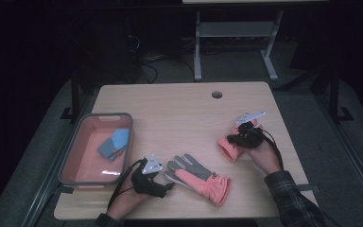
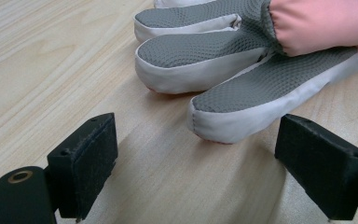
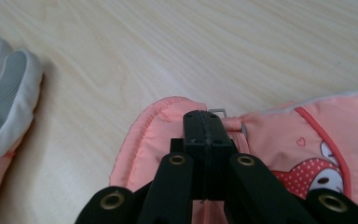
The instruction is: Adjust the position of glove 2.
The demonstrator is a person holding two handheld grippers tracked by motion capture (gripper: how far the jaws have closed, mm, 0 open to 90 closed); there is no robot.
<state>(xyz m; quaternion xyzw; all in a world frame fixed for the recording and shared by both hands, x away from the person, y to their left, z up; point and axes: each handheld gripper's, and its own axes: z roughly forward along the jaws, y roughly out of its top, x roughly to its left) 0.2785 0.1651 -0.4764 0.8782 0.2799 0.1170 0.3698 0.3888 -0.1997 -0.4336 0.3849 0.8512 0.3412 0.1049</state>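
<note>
I see two pink gloves on the table (image 1: 179,101). One glove (image 1: 199,176) lies flat near the near edge, centre. Its long axis runs diagonally: grey fingertips point far-left, and the pink cuff (image 1: 220,189) sits near-right.

My left gripper (image 1: 168,185) rests at the near left, just beside those fingertips. Its jaws stand wide apart with nothing between them. In the left gripper view the grey glove fingers (image 2: 242,100) lie directly ahead of the jaw gap. The nearest fingertip is just short of the pads and apart from them. I judge that a short advance along the gripper's own line would bring a finger between the jaws.

My right gripper (image 1: 238,138) is on the right side of the table, well apart from the flat glove. Its jaws are closed on the second glove (image 1: 230,147), pinching the pink fabric at its rim, as the right gripper view shows (image 3: 205,126). A small metal clip (image 3: 218,111) shows just beyond the jaw tips.

The left hand is plainly the nearer one to the flat glove. The pink bin (image 1: 71,158) with blue cloth pieces (image 1: 115,143) stands at the left, just beyond the left gripper.
</note>
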